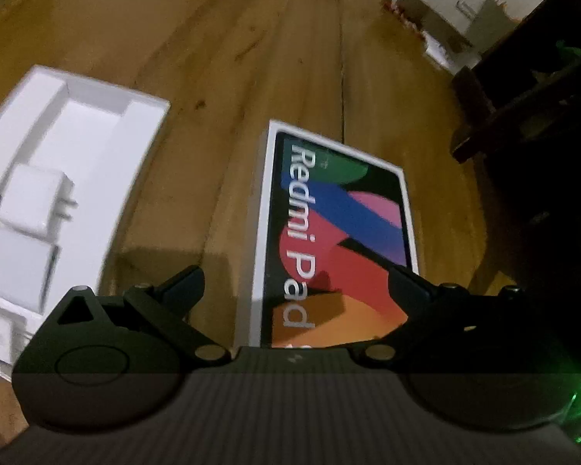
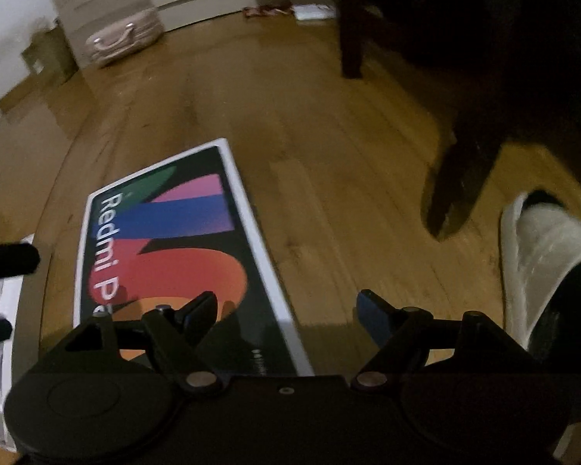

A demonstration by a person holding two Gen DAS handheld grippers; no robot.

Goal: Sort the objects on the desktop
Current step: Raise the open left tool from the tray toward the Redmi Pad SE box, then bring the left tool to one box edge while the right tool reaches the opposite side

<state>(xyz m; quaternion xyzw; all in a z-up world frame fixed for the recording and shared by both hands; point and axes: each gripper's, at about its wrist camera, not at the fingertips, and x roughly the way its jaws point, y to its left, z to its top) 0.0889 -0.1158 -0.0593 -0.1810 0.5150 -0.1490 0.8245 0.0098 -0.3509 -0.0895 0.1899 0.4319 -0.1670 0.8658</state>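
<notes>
Hovering both empty claws, left gripper (image 1: 296, 283) wide, right gripper (image 2: 286, 308) parted, I judge the flat white-bordered, multicoloured cardboard tablet box (image 1: 341, 240) rigid, slick; grip its long edges.

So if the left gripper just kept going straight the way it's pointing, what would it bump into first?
Most likely the colourful Redmi Pad box lid lying flat on the wooden floor. The open left gripper points down at its near end, though depth is hard to judge.

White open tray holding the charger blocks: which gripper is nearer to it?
Left. The left gripper hovers just right of the white open tray; the right gripper is farther right, over the colourful Redmi Pad box.
</notes>
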